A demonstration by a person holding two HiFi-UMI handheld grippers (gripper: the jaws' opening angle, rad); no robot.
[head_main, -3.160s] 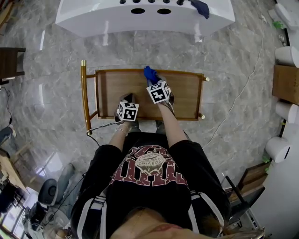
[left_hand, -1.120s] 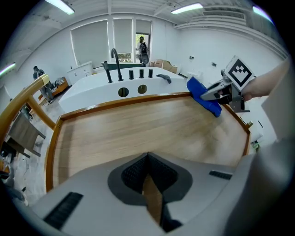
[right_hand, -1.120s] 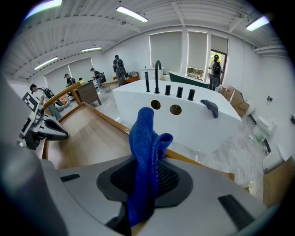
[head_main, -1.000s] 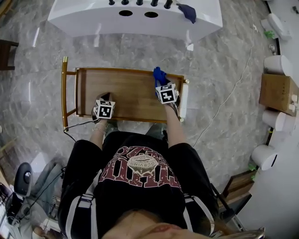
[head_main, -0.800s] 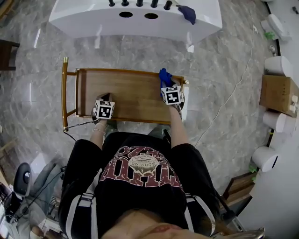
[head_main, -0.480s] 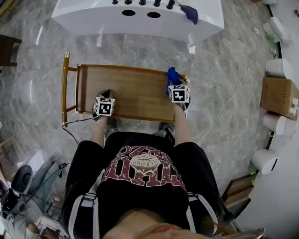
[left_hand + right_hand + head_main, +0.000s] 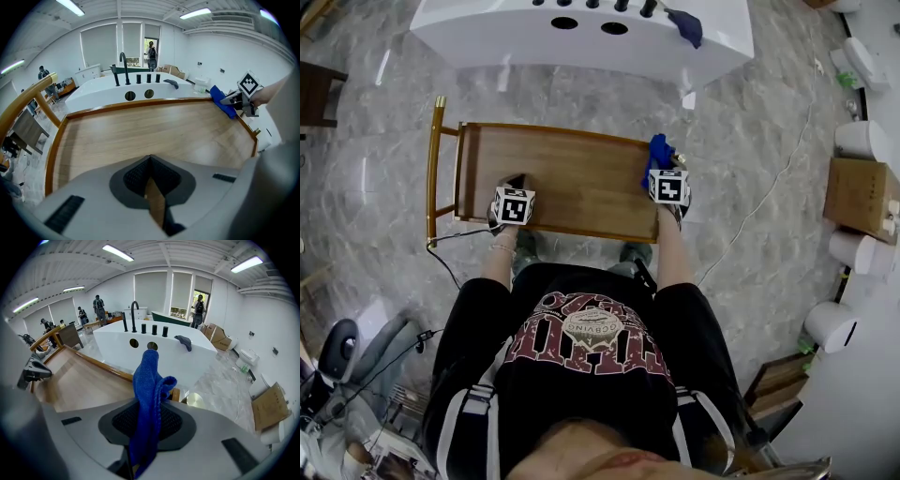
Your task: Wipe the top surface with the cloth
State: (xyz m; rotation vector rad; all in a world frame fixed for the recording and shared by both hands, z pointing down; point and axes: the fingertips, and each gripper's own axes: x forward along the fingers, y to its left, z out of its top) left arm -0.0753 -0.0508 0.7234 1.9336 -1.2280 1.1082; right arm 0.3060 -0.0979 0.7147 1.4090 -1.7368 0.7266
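A blue cloth [image 7: 657, 154] [image 7: 149, 394] hangs bunched from my right gripper [image 7: 666, 174] [image 7: 146, 416], which is shut on it at the far right end of the wooden cart top [image 7: 572, 178]. The cloth sits over the top's back right corner [image 7: 174, 393]. My left gripper [image 7: 514, 189] [image 7: 151, 180] rests shut and empty over the near left part of the same wooden top [image 7: 150, 129]. From the left gripper view the right gripper [image 7: 241, 97] and blue cloth [image 7: 221, 101] show at the far right rim.
The cart has a raised wooden rim and a brass handle rail [image 7: 434, 169] on its left end. A white counter [image 7: 581, 28] with black taps and a dark rag [image 7: 686, 22] stands beyond it. Cardboard boxes [image 7: 861, 192] and white rolls line the right. A cable [image 7: 450, 253] trails by the cart.
My right gripper has slid the blue cloth rightward along the back of the top, from near the middle to the right end. The left gripper has stayed at the near left.
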